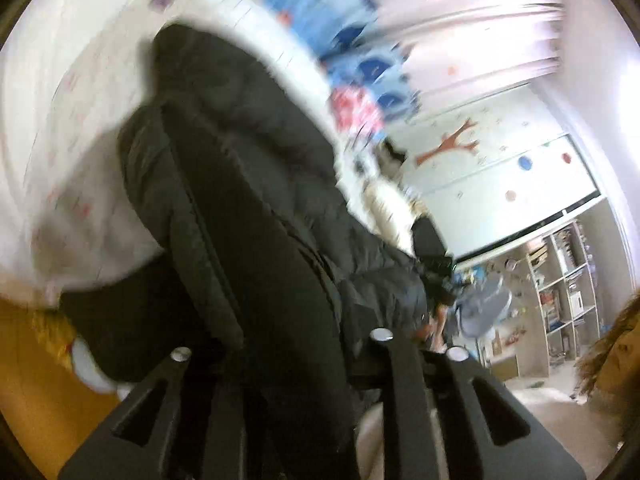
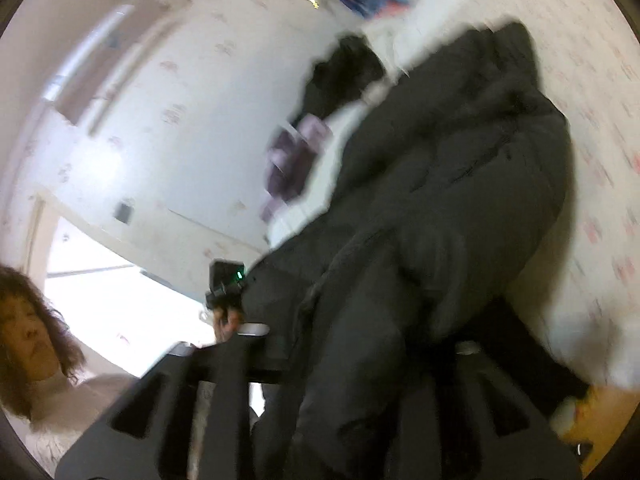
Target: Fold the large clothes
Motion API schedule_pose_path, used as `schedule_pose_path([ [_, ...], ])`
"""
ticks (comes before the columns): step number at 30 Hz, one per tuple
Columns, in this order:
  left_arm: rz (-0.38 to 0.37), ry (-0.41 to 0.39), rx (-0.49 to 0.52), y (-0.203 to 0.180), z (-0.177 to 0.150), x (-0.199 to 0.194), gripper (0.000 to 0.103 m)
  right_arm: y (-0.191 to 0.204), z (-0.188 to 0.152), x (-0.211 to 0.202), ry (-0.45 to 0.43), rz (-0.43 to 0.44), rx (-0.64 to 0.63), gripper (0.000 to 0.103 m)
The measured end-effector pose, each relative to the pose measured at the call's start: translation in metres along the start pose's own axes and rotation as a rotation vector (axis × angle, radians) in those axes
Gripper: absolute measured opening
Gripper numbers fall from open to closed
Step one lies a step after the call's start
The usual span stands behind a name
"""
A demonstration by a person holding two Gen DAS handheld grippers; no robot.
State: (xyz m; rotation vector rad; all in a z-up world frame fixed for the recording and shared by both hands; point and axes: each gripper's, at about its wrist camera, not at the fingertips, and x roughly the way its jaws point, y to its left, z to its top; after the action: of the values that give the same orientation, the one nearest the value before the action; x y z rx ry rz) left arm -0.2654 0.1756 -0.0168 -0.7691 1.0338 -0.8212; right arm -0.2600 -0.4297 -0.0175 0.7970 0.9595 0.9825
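Your left gripper (image 1: 280,344) is clamped on the near end of the coat (image 1: 248,184); dark padded cloth fills the gap between its fingers (image 1: 208,248). Your right gripper (image 2: 356,344) is clamped on the same near end, with cloth bunched between its fingers (image 2: 236,360).

**Coat position.** The coat is black and quilted. Its far part lies on the bed (image 1: 80,100), whose sheet is white with small pink marks. Its near end is lifted off the bed at both grippers.

**Long axis.** In the left wrist view the axis runs from your gripper at the bottom up and leftward, so the far end points to the upper left, toward the middle of the bed. In the right wrist view it runs from the bottom centre up and rightward, and the far end points to the upper right. Which end is collar and which is hem cannot be told; both views are blurred.

**Around the bed.**
- A blue-patterned pillow (image 1: 320,8) lies at the far edge of the bed, beyond the coat.
- A second dark garment (image 2: 344,72) lies on the bed beside the far end of the coat.
- A yellow floor (image 1: 36,380) shows below the near edge of the bed.
- A shelf unit (image 1: 560,280) stands well apart from the bed, by the wall.
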Motion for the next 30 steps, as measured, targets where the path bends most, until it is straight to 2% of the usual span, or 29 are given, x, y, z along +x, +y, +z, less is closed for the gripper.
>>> schedule_pose_path([
  [1, 0.011, 0.031, -0.039, 0.015, -0.004, 0.004, 0.035, -0.01, -0.006, -0.003, 0.005, -0.014, 0.039, 0.063],
  [2, 0.026, 0.056, -0.093, 0.035, -0.01, 0.01, 0.041, -0.023, -0.014, -0.005, 0.01, -0.041, 0.087, 0.067],
  [4, 0.035, 0.039, -0.168, 0.063, -0.019, 0.011, 0.062, -0.042, -0.03, -0.008, 0.015, -0.057, 0.145, 0.068],
  [6, 0.017, 0.02, -0.194, 0.075, -0.026, 0.012, 0.076, -0.052, -0.041, -0.006, 0.006, -0.05, 0.173, 0.073],
  [8, 0.013, 0.028, -0.206, 0.079, -0.032, 0.015, 0.08, -0.057, -0.048, 0.0, 0.01, -0.043, 0.181, 0.073],
  [9, 0.006, 0.032, -0.2, 0.077, -0.031, 0.019, 0.079, -0.055, -0.052, 0.002, 0.01, -0.034, 0.16, 0.072],
  [11, 0.009, 0.003, -0.126, 0.058, -0.029, 0.02, 0.068, -0.046, -0.053, 0.002, -0.015, 0.003, 0.097, 0.055],
  [12, 0.005, -0.005, -0.088, 0.046, -0.026, 0.022, 0.042, -0.035, -0.051, 0.002, -0.048, 0.035, 0.052, 0.041],
  [13, 0.029, -0.028, -0.059, 0.035, -0.023, 0.02, 0.033, -0.026, -0.048, -0.002, -0.083, 0.057, 0.019, 0.028],
  [14, 0.044, -0.054, -0.037, 0.027, -0.022, 0.019, 0.029, -0.019, -0.044, -0.004, -0.116, 0.085, -0.009, 0.023],
  [16, 0.05, -0.098, 0.006, 0.007, -0.017, 0.012, 0.017, -0.003, -0.034, -0.01, -0.184, 0.139, -0.054, 0.019],
  [20, -0.034, -0.212, 0.103, -0.037, -0.011, -0.016, 0.014, 0.028, -0.02, -0.02, -0.252, 0.231, -0.102, 0.018],
  [23, -0.07, -0.236, 0.138, -0.047, -0.005, -0.031, 0.014, 0.047, -0.013, -0.028, -0.292, 0.276, -0.145, 0.018],
  [25, -0.065, -0.234, 0.114, -0.035, -0.001, -0.035, 0.014, 0.043, -0.01, -0.03, -0.295, 0.259, -0.137, 0.018],
  [28, -0.071, -0.23, -0.014, 0.004, 0.002, -0.03, 0.014, 0.018, -0.007, -0.023, -0.294, 0.254, -0.07, 0.018],
  [30, -0.069, -0.237, -0.059, 0.016, 0.007, -0.026, 0.014, 0.004, -0.002, -0.019, -0.303, 0.257, -0.035, 0.018],
])
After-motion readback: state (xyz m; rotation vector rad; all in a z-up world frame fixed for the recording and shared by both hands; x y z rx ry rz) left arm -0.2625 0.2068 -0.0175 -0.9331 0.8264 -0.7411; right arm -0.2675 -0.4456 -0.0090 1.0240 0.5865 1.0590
